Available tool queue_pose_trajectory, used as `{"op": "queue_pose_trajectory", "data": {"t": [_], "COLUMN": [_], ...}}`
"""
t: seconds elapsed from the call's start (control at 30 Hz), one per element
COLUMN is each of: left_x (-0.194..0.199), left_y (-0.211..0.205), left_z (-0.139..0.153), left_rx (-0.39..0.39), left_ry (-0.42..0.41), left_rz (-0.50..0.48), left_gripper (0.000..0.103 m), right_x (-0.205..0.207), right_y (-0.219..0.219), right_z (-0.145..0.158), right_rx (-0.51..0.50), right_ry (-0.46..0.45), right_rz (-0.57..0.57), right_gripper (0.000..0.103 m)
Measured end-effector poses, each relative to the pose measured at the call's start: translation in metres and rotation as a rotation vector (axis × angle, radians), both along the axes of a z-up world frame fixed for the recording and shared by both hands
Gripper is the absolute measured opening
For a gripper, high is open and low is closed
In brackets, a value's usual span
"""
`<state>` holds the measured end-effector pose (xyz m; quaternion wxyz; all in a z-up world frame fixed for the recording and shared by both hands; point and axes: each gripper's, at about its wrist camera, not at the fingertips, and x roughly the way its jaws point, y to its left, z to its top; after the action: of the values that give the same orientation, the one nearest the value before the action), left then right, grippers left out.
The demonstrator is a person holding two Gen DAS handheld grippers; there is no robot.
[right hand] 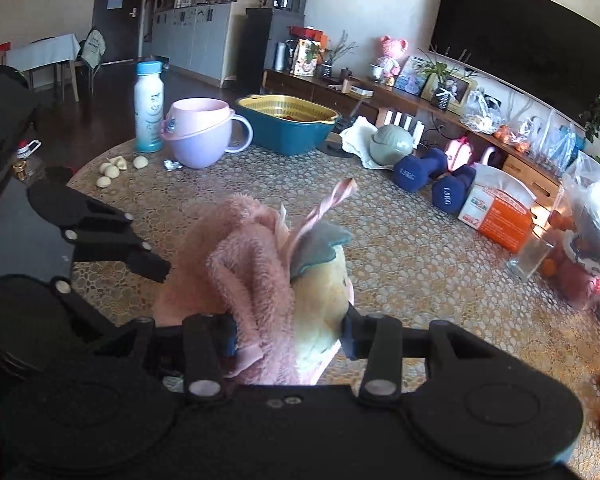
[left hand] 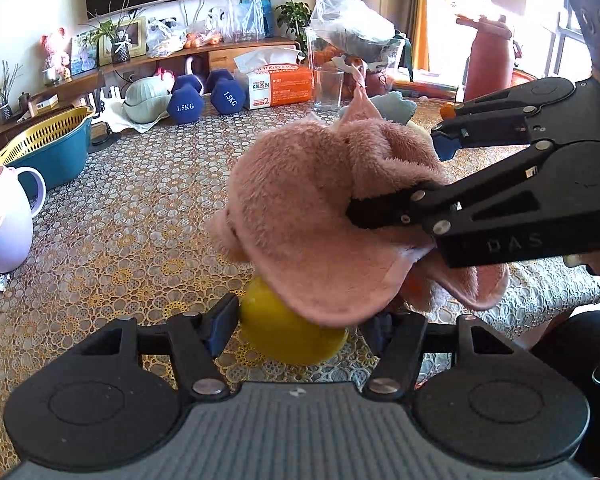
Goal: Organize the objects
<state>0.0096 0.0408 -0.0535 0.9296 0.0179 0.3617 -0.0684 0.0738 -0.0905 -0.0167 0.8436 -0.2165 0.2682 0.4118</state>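
1. Left gripper (left hand: pixel 296 326): jaws closed on a yellow ball (left hand: pixel 288 332), with the lower hem of a pink fleece towel (left hand: pixel 312 208) draped over the ball's top.
2. Right gripper (right hand: pixel 288 334): jaws clamped on the pink fleece towel bunched together with a tan plush toy (right hand: pixel 324 300) that has a grey-blue leaf cap. In the left wrist view this gripper enters from the right, its fingers buried in the towel.
3. The bundle is held between both grippers above the lace-patterned tablecloth (left hand: pixel 120 216), near the table's front edge.
4. Open cloth lies to the left of the bundle and beyond it, as far as the row of objects at the rear.
5. Left edge: garlic cloves (right hand: pixel 112 170), a white bottle (right hand: pixel 149 106), a lilac jug (right hand: pixel 198 132), and a teal basin with yellow strainer (right hand: pixel 288 120).
6. Rear edge: two blue dumbbells (left hand: pixel 208 94), an orange tissue box (left hand: pixel 276 82) and a clear glass (left hand: pixel 328 88), standing close together.
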Motion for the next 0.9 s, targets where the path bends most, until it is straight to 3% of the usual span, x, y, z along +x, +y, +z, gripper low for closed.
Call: {"op": "queue_pose_trajectory", "data": {"t": [0.17,0.37,0.5,0.7,0.9], "left_x": [0.000,0.001,0.003,0.005,0.008], "left_y": [-0.001,0.002,-0.002,-0.010,-0.011], "left_z": [0.004,0.016,0.021,0.023,0.026], "left_rx": [-0.018,-0.105,-0.131,-0.167,-0.173], "left_ry": [0.009,0.033,0.044,0.064,0.072], "left_rz": [0.003,0.012,0.009,-0.011,-0.015], "left_gripper": [0.062,0.062,0.062,0.062,0.062], "right_x": [0.023,0.037,0.021,-0.012,-0.005], "right_y": [-0.028,-0.064,-0.074,-0.065,-0.052], "right_z": [-0.006,0.003,0.020,0.027,0.012], "right_rx": [-0.004,0.022,0.070,0.133,0.107], "right_ry": [0.008,0.006,-0.018,0.043,0.090], "right_rz": [-0.130,-0.245,-0.189,-0.017,-0.034], "right_gripper": [0.044,0.044,0.044,0.044,0.044]}}
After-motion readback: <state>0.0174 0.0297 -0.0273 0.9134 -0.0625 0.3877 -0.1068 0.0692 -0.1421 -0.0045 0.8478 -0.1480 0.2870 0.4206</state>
